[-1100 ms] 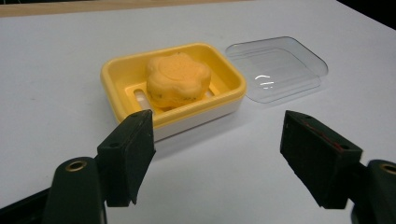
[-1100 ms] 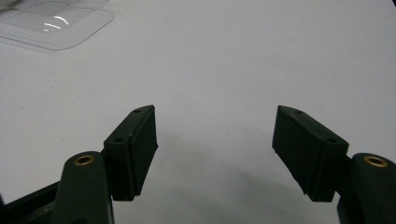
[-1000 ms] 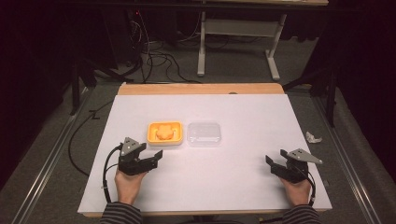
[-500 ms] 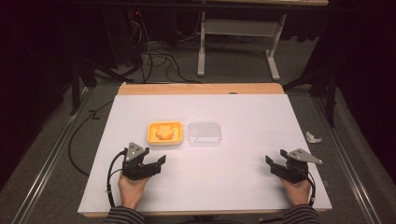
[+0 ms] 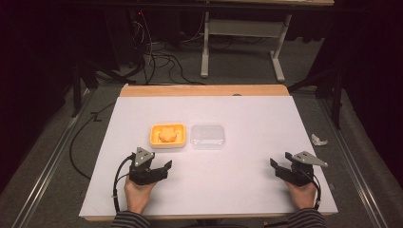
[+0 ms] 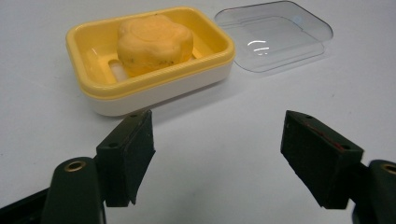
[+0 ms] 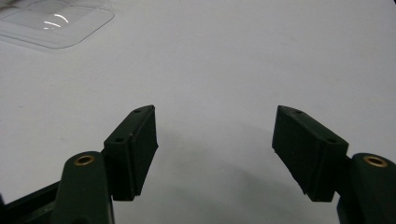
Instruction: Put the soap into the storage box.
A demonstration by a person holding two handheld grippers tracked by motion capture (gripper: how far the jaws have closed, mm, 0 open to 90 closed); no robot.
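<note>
A yellow soap dish [image 5: 179, 128] [image 6: 149, 91] holding an orange flower-shaped soap [image 5: 167, 135] [image 6: 154, 42] sits left of the white table's middle. Beside it on the right lies a clear plastic lid [image 5: 207, 136] [image 6: 275, 37] [image 7: 51, 23], flat on the table. My left gripper [image 5: 165, 168] [image 6: 219, 154] rests near the front edge, just in front of the dish, open with nothing between its jaws. At the front right, my right gripper [image 5: 280, 160] [image 7: 215, 154] is open over bare table, pointing toward the lid from well away.
The white table top [image 5: 247, 114] has a wooden strip [image 5: 204, 90] along its far edge. A crumpled white scrap [image 5: 318, 139] lies on the floor off the right side. Cables [image 5: 157, 57] and a desk frame [image 5: 242, 28] stand beyond the table.
My left gripper has drawn back a little toward the front edge, away from the soap dish. The right gripper, dish and lid have not moved.
</note>
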